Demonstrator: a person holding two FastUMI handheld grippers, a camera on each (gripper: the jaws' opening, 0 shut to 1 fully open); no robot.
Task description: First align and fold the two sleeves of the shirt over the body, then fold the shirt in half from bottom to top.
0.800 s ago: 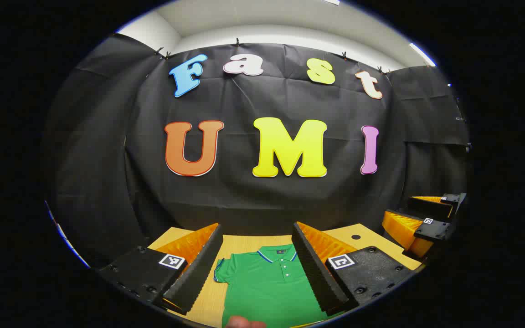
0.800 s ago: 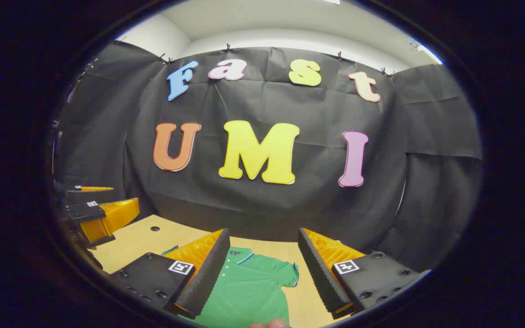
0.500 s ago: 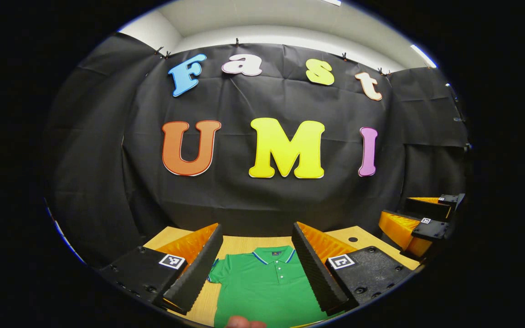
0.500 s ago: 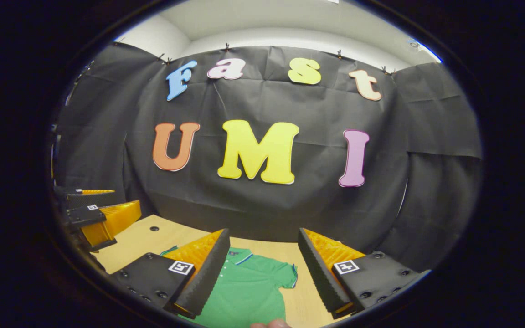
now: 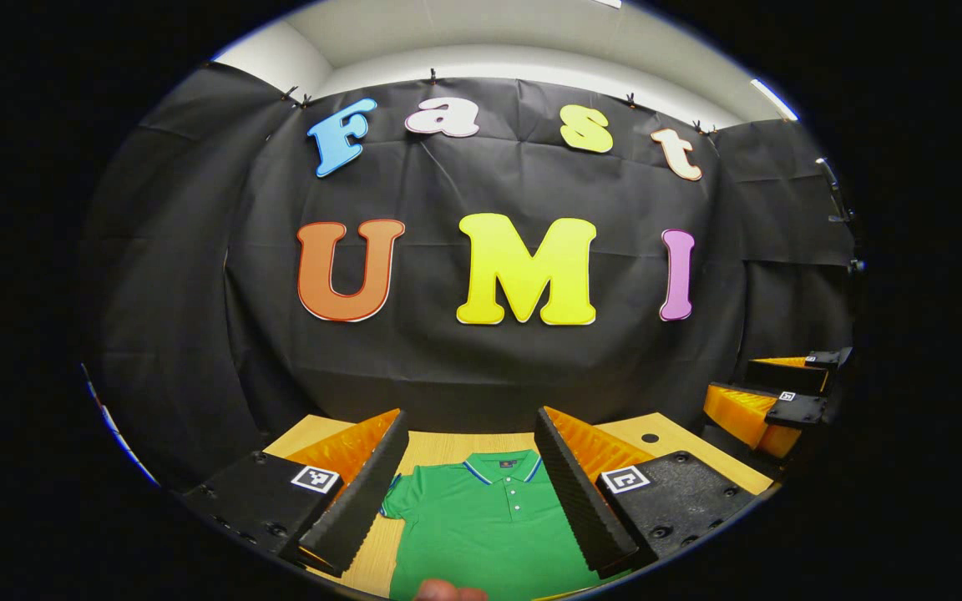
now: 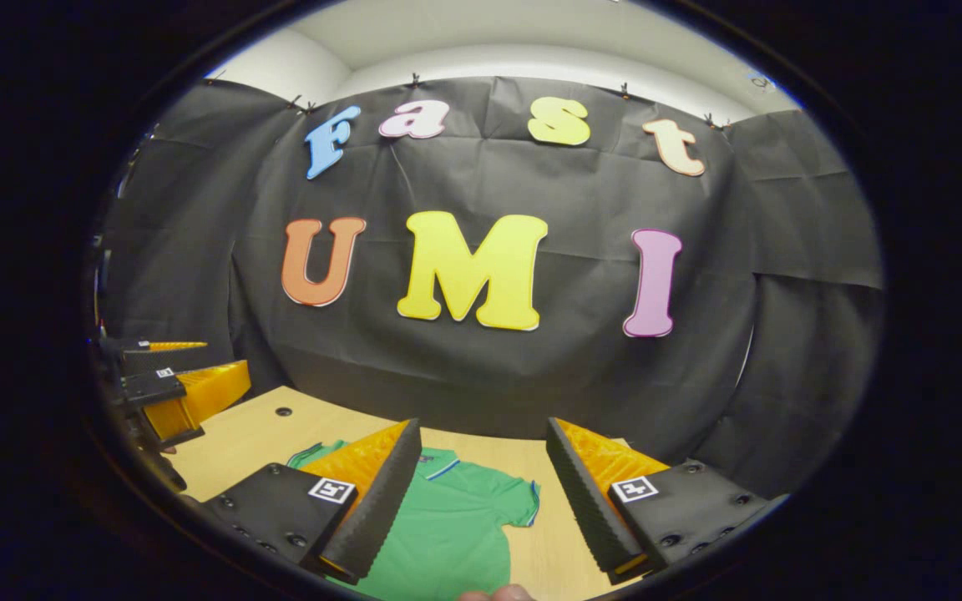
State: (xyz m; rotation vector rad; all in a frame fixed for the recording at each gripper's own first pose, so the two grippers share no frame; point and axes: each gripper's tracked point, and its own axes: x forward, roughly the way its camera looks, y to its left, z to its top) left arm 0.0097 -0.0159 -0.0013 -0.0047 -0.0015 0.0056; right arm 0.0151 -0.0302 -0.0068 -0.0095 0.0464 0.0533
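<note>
A green polo shirt (image 5: 489, 526) with a blue-trimmed collar lies flat on the wooden table (image 5: 439, 446), collar toward the wall. My left gripper (image 5: 468, 430) hangs open above it, the shirt's chest and one short sleeve showing between its fingers. In the right gripper view the same shirt (image 6: 456, 522) shows its other short sleeve, spread out to the side. My right gripper (image 6: 481, 434) is also open above the table, holding nothing. Each view shows the other gripper off to the side: the right one (image 5: 769, 405) in the left gripper view, the left one (image 6: 168, 380) in the right.
The black cloth wall (image 5: 481, 359) rises just behind the table's far edge. A small round hole (image 5: 650, 437) sits in the tabletop near that edge. A fingertip (image 5: 448, 591) shows at the bottom of each view.
Both cameras have shifted slightly; the shirt sits a little more to the left between my left fingers, and the right gripper view shows more of the table. The shirt lies as before.
</note>
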